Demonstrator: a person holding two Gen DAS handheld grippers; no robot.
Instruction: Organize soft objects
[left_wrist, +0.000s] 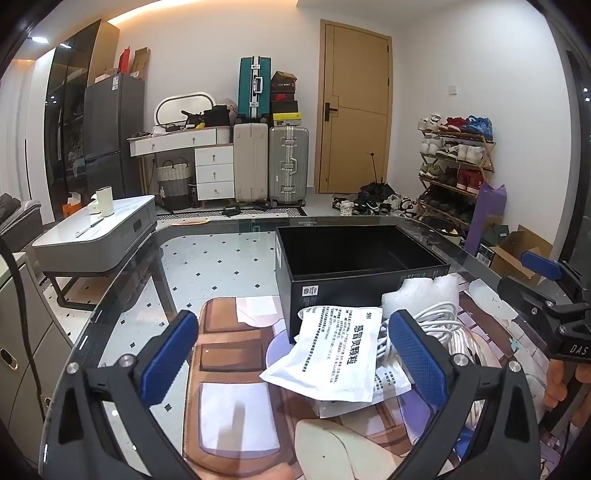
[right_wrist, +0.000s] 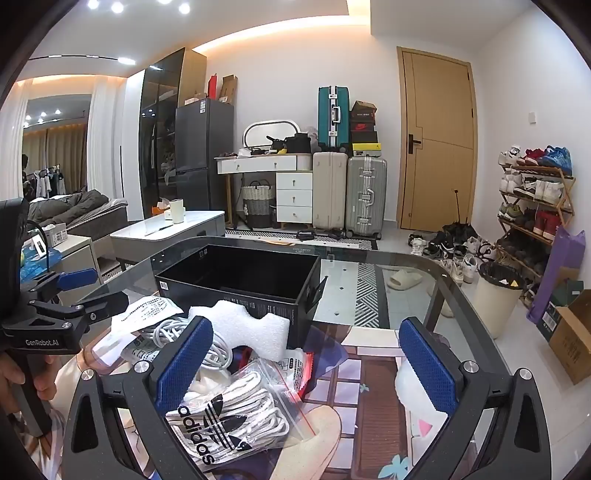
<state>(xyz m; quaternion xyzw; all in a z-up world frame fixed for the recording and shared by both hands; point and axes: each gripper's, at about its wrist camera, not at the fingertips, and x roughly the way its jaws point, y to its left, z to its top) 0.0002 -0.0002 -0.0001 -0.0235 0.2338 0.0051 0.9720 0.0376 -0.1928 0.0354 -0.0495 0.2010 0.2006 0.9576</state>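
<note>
Left wrist view shows both claws, left (left_wrist: 295, 354) and right (right_wrist: 306, 363), spread wide and holding nothing, poised over the pouch (left_wrist: 332, 350), foam (right_wrist: 247, 328) and socks (right_wrist: 229, 417) heaped on the worktop (left_wrist: 207, 258) before the empty box (left_wrist: 347, 258), probably their bin.

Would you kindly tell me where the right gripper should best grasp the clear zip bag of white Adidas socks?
Probably across the clear zip bag of white socks at its bulging middle, coming from above and behind: it lies flat on the printed mat, directly between the open right gripper fingers.
</note>
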